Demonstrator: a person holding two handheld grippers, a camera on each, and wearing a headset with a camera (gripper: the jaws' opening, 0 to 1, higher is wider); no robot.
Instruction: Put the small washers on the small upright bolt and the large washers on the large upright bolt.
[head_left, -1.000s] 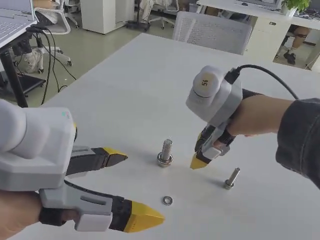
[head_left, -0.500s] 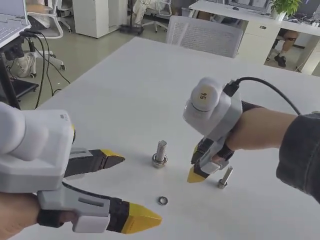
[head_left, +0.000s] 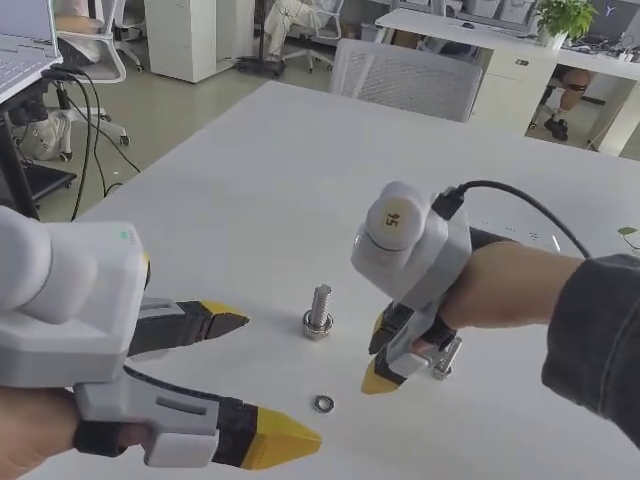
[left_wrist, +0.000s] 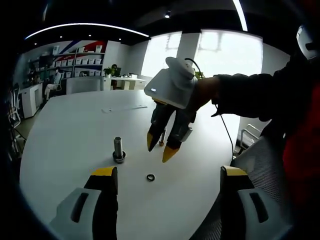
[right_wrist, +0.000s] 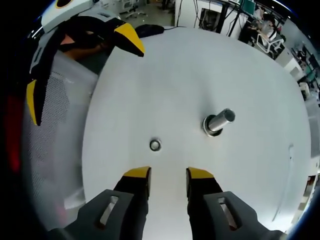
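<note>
R gripper (head_left: 378, 351) tilted down nr washer (head_left: 323, 403).

Head view bright, even, sharp; worktop (head_left: 250, 180) near-white, shadows on it soft, faint. Left gripper view backlit: windows (left_wrist: 220, 55) blown out at upper right, ceiling strip light (left_wrist: 240, 15) glaring, right claw (left_wrist: 159, 152) shaded against them, lower foreground dim. Right gripper view evenly lit. Both gripper views bend strongly toward edges.

My left gripper (head_left: 280, 380) and right gripper (head_left: 377, 352) have pale grey shells and black jaws tipped in yellow. The desk (head_left: 250, 180) is plain white. The large bolt (head_left: 319, 312), small bolt (head_left: 446, 357) and washer (head_left: 323, 403) are silver-grey. My sleeve (head_left: 600, 330) is dark grey
</note>
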